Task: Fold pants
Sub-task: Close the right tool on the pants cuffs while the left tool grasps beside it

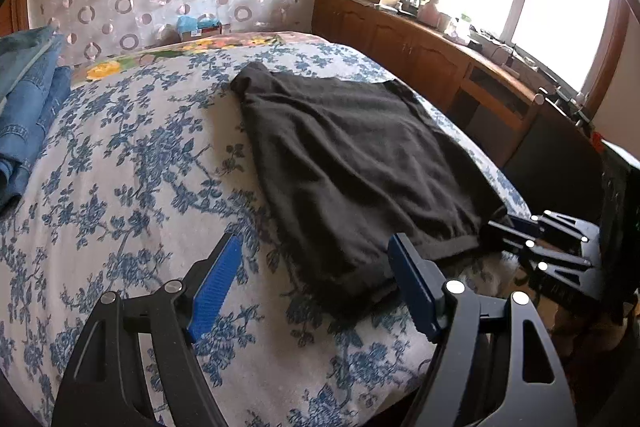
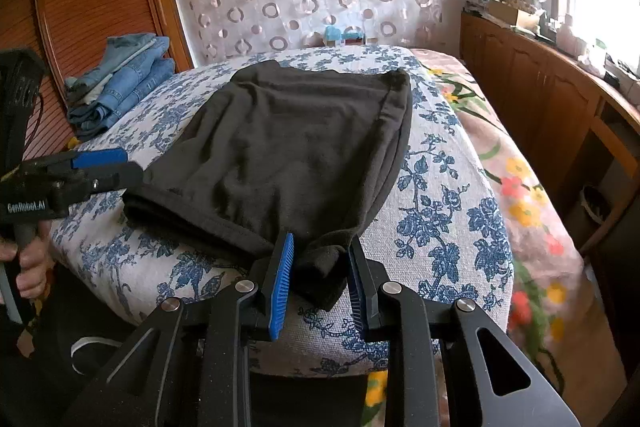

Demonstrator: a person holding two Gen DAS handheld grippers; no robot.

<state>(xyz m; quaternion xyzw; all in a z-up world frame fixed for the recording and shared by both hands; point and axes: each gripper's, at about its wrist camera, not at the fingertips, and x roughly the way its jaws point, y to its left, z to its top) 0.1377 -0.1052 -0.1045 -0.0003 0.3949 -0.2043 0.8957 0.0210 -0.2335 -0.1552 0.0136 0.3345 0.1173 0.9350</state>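
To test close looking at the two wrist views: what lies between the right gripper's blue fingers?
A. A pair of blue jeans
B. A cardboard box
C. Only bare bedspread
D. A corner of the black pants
D: a near corner of the black pants sits bunched between the right gripper fingers, which are not closed on it.

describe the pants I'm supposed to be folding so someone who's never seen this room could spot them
Find the bed with the blue flower cover. The pants lie flat in its middle, one corner between the right tongs. They are plain black and spread out, unlike the blue jeans stacked at the far left edge.
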